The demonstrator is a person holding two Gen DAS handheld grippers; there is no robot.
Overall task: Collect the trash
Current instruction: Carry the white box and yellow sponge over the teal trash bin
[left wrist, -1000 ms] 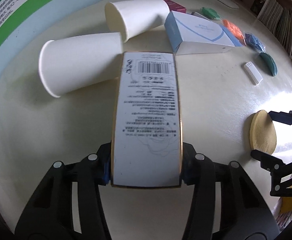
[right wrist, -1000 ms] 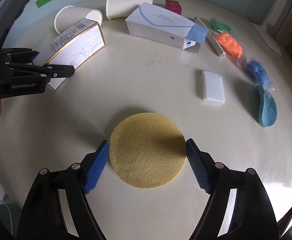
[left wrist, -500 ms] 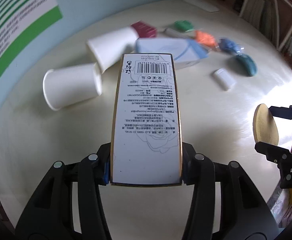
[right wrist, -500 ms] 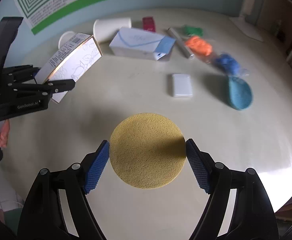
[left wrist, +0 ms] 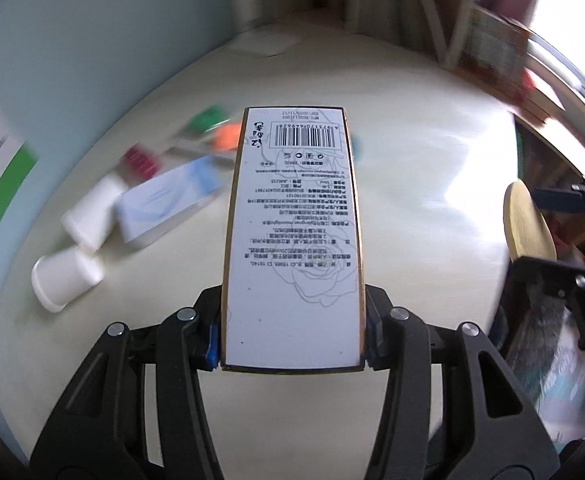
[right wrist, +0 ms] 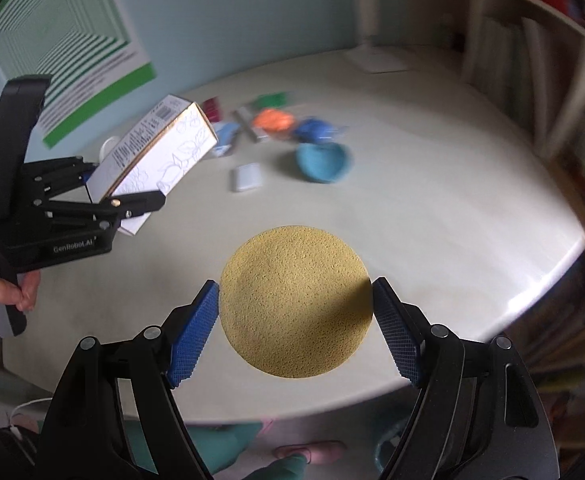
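Round table (right wrist: 432, 208); 2 cups (left wrist: 64, 280), blue-white box (left wrist: 164, 208), sponges (right wrist: 322, 162).

Soft daylight glares off the table (left wrist: 432, 184) — background motion-blurred, fisheye edges bent and dark.

A home room: round table (right wrist: 432, 184), bookshelves (right wrist: 512, 64), wall poster (right wrist: 64, 48)

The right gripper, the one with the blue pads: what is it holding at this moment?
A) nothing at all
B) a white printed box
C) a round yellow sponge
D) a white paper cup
C: in the right wrist view the right gripper has its blue pads pressed on either side of the round yellow sponge, lifted above the table.
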